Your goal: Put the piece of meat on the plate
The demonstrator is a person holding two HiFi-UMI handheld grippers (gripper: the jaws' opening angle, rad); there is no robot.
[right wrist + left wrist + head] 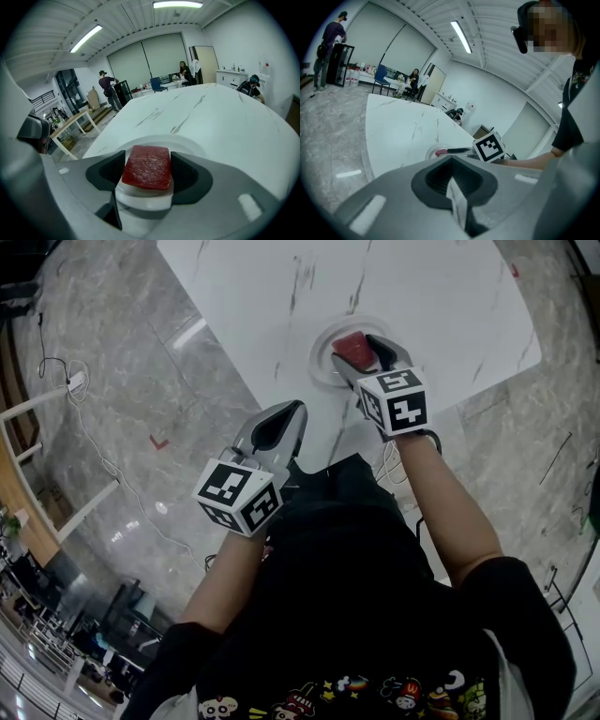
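Meat and plate at the release stage, seen from head and both claw cams. R claw (364,354) is closed on the piece of meat (146,167): both dark pads press its L and R sides, so the jaws stand apart by the slab's width only. The red slab sits over the middle of the white plate (319,345). I can't tell whether its underside touches the plate or hangs just above it. The plate lies toward the near corner of the marble-look table (422,296). L claw (451,183) has its jaws together w/ nothing between them, and I hold it off the table edge, well apart from the plate. Judged stage: placement nearly done, release not yet made. Risks, as I judge them: (1) opening while the meat is above the plate could let it drop and tip onto the rim; (2) the soft slab may cling to one pad and get dragged sideways or lifted out as I pull away; (3) pressing down or pulling back at an angle could shove the plate toward the table edge. Writing: none readable. The marker cube (394,401) on each claw shows only black-and-white square patterns, and the shirt's cartoon print is too small to read. No brand visible on the plate or meat.
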